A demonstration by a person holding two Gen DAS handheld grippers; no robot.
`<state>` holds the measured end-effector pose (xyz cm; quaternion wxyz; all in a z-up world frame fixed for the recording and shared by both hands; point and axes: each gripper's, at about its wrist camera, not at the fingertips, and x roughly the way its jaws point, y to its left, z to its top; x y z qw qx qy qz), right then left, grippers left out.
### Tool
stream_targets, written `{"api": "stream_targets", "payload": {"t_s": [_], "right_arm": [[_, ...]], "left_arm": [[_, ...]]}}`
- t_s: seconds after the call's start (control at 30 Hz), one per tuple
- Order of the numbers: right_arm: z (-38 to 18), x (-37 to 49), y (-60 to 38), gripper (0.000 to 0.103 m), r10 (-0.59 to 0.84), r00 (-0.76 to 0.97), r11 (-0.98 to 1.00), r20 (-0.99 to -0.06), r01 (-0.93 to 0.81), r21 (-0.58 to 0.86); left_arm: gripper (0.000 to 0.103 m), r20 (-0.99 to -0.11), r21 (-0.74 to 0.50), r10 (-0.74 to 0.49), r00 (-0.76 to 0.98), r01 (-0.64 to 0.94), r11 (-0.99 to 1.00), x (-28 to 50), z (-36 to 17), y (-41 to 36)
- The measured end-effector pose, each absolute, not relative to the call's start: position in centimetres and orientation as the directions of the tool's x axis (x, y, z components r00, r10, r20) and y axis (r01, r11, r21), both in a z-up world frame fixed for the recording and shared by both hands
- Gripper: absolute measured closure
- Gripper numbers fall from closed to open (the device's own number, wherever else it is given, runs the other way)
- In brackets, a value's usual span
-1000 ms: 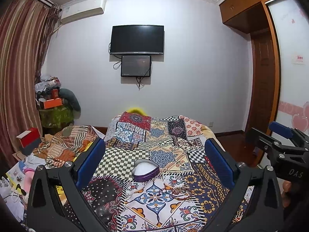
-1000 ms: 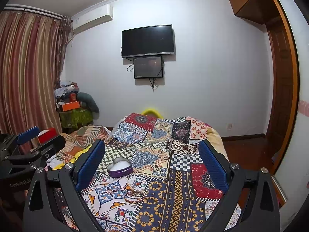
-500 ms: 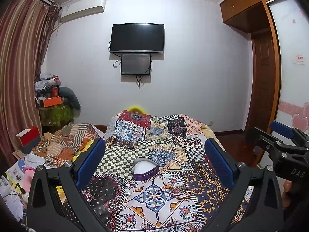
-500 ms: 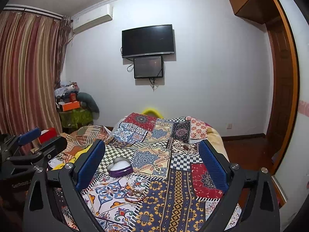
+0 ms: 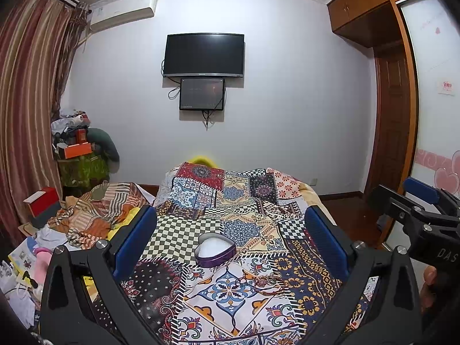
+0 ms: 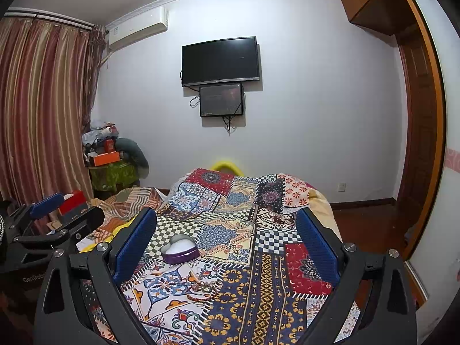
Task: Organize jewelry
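I hold both grippers above the near end of the bed [image 5: 290, 189], and I take the heart-shaped box [image 5: 215, 249] as my landmark. The box is purple-walled with a white inside, lidless, and sits on the patchwork quilt [image 5: 184, 230] that covers the bed. My left gripper [image 5: 230, 237] has its jaws spread wide with nothing between them; in its own view the box lies almost midway between the two blue pads [image 5: 135, 240], a little toward the left one. My right gripper [image 6: 225, 237] is likewise spread wide and empty, and from its camera the box [image 6: 179, 249] sits close to its left pad, well away from the right one. The jewelry [image 5: 266, 283], a small tangle of rings and a reddish bracelet, lies on the quilt just in front of the box and to its right, apart from it and touched by neither gripper; the right wrist view shows it [image 6: 202, 289] nearer to me than the box. Far beyond the box, a dark television [image 5: 203, 55] hangs on the white wall.
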<state>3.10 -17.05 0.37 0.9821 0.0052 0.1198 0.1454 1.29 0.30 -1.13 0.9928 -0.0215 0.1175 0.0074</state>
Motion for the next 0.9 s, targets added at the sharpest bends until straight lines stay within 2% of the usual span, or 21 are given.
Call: {"api": "stream_targets", "payload": {"t_s": [0.67, 0.9], "right_arm": [[-0.1, 3.6, -17.1, 0.007, 0.288, 0.924, 0.957, -0.252, -0.284, 0.052], [-1.8, 5.4, -16.5, 0.007, 0.286, 0.910, 0.958, -0.301, -0.283, 0.054]], "left_arm": [[0.000, -0.254, -0.045, 0.011, 0.967, -0.023, 0.999, 2.0, -1.6, 0.6], [0.000, -0.298, -0.054, 0.016, 0.955, -0.033, 0.998, 3.8, -3.1, 1.2]]}}
